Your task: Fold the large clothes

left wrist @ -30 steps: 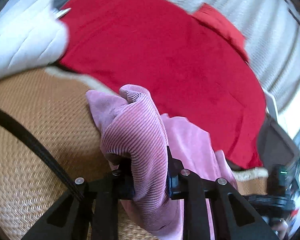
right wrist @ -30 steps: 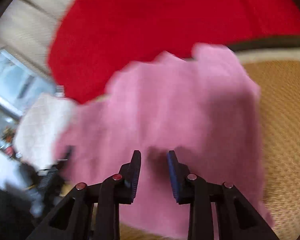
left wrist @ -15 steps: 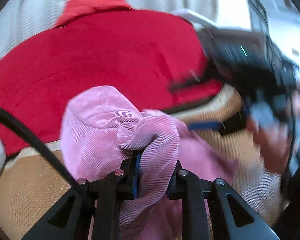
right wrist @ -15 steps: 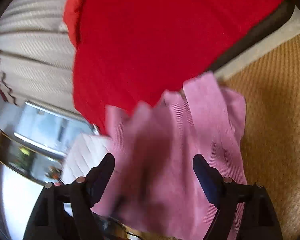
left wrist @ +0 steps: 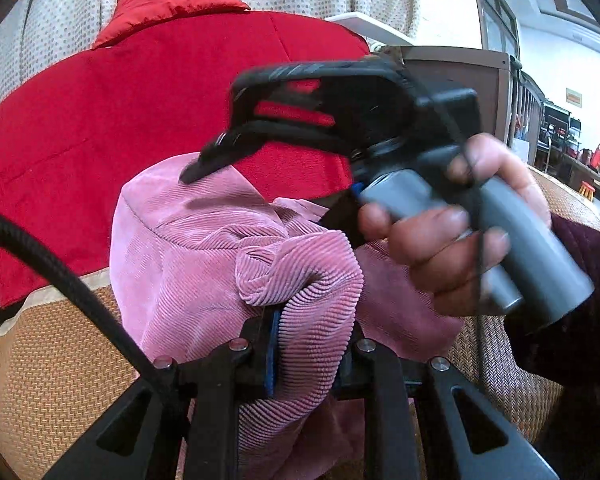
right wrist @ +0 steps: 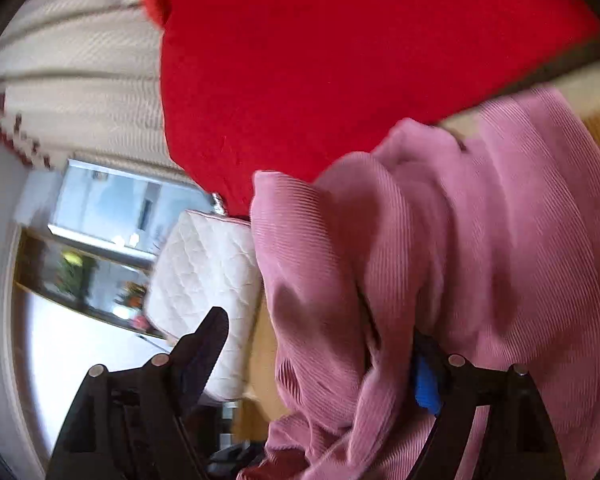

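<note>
The pink corduroy garment (left wrist: 204, 264) is lying bunched on a woven mat (left wrist: 40, 368), in front of a red blanket (left wrist: 100, 120). The left tongs (left wrist: 311, 352) are pinching a thick fold of it. The right tongs (right wrist: 319, 344) are standing wide, having just been opening, cloth draping over one finger (right wrist: 427, 376).

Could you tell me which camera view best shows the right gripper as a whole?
The left wrist view: the right gripper appears there with its handle, body and spread jaws. The right wrist view shows only its own two fingers.
</note>
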A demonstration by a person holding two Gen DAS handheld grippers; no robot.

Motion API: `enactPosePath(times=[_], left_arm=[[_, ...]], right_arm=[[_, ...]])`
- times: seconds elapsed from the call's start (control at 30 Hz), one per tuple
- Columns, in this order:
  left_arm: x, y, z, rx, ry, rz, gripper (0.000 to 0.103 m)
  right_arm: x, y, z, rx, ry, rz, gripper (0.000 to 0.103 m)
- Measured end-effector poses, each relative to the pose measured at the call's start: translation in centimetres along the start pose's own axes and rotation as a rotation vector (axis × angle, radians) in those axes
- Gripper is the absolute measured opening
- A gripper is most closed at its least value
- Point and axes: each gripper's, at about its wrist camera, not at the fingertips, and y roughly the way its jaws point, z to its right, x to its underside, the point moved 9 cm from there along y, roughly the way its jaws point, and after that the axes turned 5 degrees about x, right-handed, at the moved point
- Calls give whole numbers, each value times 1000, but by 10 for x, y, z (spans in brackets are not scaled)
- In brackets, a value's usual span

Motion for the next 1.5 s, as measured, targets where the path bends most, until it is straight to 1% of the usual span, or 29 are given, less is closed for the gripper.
enactPosePath(times=[0.03, 0.07, 0.1, 0.17, 0.2, 0.3, 0.43, 0.53, 0.6, 0.63, 0.67, 0.73, 0.77, 0.8, 0.83, 0.87, 0.9, 0.93, 0.97, 1.03, 1.07, 1.1, 1.13, 1.17, 1.2, 1.23, 1.3, 1.43, 1.5], left_arm=[[2, -5, -1, 4, -1, 0, 20], [3, -8, -3, 4, -1, 2, 20], [4, -12, -5, 1, -2, 2, 20], [5, -20, -9, 30, -28, 7, 19], [3, -24, -11, 37, -35, 14, 19], [-16, -42, -9, 58, -24, 50, 18], [-61, -59, 17, 117, 3, 139, 18], [-87, -43, 43, 164, 60, 167, 18], [-88, -9, 58, 195, 80, 124, 22], [-81, 6, 59, 222, 75, 70, 24], [-64, 32, 59, 226, 64, -21, 25], [-31, 44, 65, 234, 42, -144, 25], [-18, 44, 64, 262, 28, -190, 25], [-17, 37, 64, 284, 33, -193, 26], [-20, 25, 64, 315, 43, -183, 28], [-27, 8, 63, 360, 45, -159, 41], [-36, -13, 54, 387, 25, -106, 60], [-43, -27, 40, 374, 1, -63, 68], [-46, -31, 33, 356, -16, -42, 72], [-49, -30, 9, 303, -83, -32, 72], [-46, -18, 0, 272, -133, -57, 72], [-41, 3, -10, 244, -185, -119, 70], [-23, 17, -12, 228, -197, -175, 70], [-7, 28, -15, 192, -168, -209, 70], [-1, 33, -13, 139, -116, -213, 70], [-5, 30, -7, 119, -87, -201, 70], [-10, 23, 4, 107, -32, -210, 70], [-6, 21, 6, 129, -54, -216, 70], [-3, 15, 7, 127, -39, -218, 70]], right_arm=[[0, 7, 1, 79, -35, 14, 81], [4, 15, 3, 121, -61, -1, 61], [9, 22, 4, 154, -97, -22, 28], [11, 31, 5, 205, -126, -31, 22], [11, 31, 2, 201, -128, -23, 19], [12, 18, -26, 220, -208, 28, 16], [2, -32, -60, 201, -269, 175, 16], [-12, -85, -59, 205, -309, 304, 15], [-22, -103, -36, 232, -292, 341, 15], [-27, -104, -13, 246, -252, 342, 15], [-29, -101, 3, 258, -220, 328, 15], [-27, -72, 61, 333, -136, 233, 15], [-22, -55, 83, 348, -95, 167, 15], [-16, -40, 100, 344, -63, 114, 15], [-11, -30, 106, 336, -69, 102, 15], [-14, -31, 104, 341, -83, 111, 15], [-15, -32, 101, 350, -93, 113, 15], [-14, -32, 99, 351, -89, 115, 15], [-12, -30, 99, 343, -79, 117, 15], [-8, -21, 97, 345, -71, 115, 15], [-8, -29, 104, 342, -69, 117, 15], [-7, -40, 112, 339, -67, 119, 15], [-7, -40, 110, 341, -66, 117, 15], [-6, -40, 109, 345, -60, 116, 15], [-7, -42, 110, 345, -48, 114, 15], [-7, -44, 113, 339, -24, 110, 15], [-6, -50, 114, 363, -16, 114, 21], [2, -76, 92, 487, -77, 133, 23], [9, -97, 77, 605, -132, 175, 23]])
